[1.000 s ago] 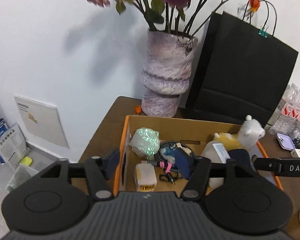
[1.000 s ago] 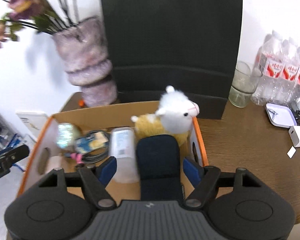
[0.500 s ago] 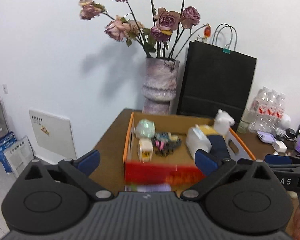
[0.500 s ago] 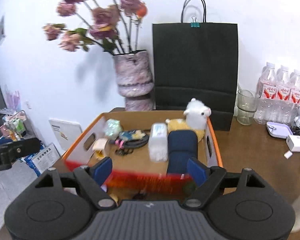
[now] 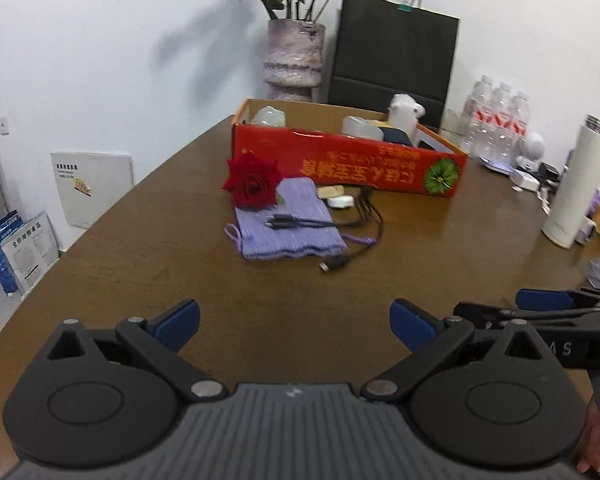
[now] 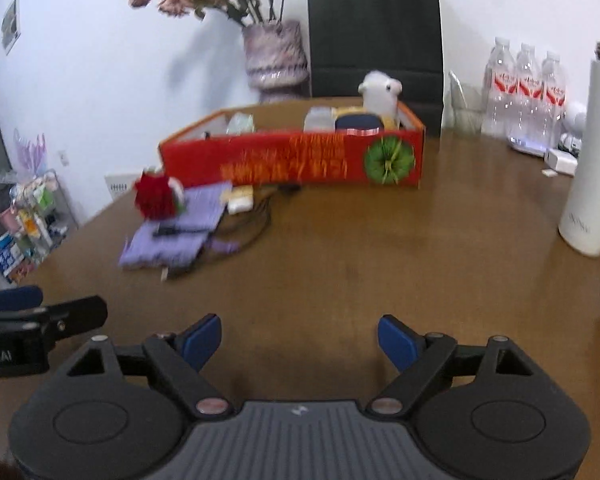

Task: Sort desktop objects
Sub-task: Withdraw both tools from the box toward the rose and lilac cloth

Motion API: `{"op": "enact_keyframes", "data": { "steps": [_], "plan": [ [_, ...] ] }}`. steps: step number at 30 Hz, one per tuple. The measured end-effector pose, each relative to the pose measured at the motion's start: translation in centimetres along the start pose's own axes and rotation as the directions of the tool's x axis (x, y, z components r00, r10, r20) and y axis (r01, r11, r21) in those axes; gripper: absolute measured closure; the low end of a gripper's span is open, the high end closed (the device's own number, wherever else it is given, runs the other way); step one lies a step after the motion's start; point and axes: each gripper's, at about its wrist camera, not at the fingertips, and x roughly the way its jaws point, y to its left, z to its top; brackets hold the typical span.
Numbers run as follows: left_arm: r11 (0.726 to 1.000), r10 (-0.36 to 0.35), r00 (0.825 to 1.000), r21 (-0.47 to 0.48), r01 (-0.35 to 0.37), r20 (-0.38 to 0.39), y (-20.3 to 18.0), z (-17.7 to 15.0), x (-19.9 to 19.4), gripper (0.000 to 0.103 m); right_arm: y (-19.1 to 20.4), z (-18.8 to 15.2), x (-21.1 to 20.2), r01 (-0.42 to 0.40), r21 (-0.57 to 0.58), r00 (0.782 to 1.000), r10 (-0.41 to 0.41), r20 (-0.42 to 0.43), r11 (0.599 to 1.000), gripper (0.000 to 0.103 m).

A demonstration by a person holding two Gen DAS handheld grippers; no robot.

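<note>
A wide brown table (image 5: 148, 264) is seen under and ahead of both grippers, and on it, well ahead of them, a long red box (image 5: 348, 164) is placed, already filled with several sorted things, among them a white plush toy (image 5: 406, 114). Behind the box a black paper bag (image 5: 396, 52) and a vase (image 5: 294, 56) of dried flowers are standing against the wall, and far to the right of the grippers a tall white flask (image 5: 576, 188) is found. Between the box and the grippers, a little to the left, the things not yet sorted are lying: a purple knitted pouch (image 5: 288, 224), a red rose (image 5: 252, 180) resting on its far corner, a black cable (image 5: 352, 224) running across the pouch and onto the table, and a small white item (image 5: 340, 201) just beside the box. The left gripper (image 5: 294, 324) is held with its jaws spread fully and nothing between them; the right gripper (image 6: 300, 338) is also wide apart and empty. It is judged that one placing is finished and a new pick is being prepared. For the next move, a forward reach to the pile is probably needed, and a low approach would be required for the flat pouch or the thin cable.
</note>
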Motion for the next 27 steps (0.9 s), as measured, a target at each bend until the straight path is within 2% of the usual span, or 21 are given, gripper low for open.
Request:
{"op": "enact_keyframes", "data": {
  "steps": [4,9,12,17,27],
  "plan": [
    [1.000,0.012,1.000,-0.006,-0.012,0.023,0.5,0.0,-0.4,0.000,0.6,-1.6,-1.3,0.006,-0.036,1.000,-0.006,0.006,0.999,0.018],
    [0.999,0.033,0.999,-0.030,-0.032,0.021,1.1,1.1,0.9,0.000,0.2,-1.8,-1.9,0.010,-0.029,1.000,-0.010,0.019,1.000,0.018],
    [1.000,0.022,0.999,-0.020,-0.022,0.033,0.9,1.3,1.0,0.000,0.3,-1.7,-1.7,0.018,-0.038,0.999,-0.017,0.029,0.999,0.018],
    [1.000,-0.001,1.000,-0.004,0.001,0.022,0.4,1.0,1.3,0.000,0.3,-1.4,-1.5,0.028,-0.045,0.999,-0.027,0.021,0.999,0.018],
    [1.000,0.017,1.000,0.010,-0.017,-0.002,0.1,1.1,2.1,0.000,0.1,-1.4,-1.0,0.016,-0.040,1.000,-0.016,0.013,0.999,0.018]
  ]
}}
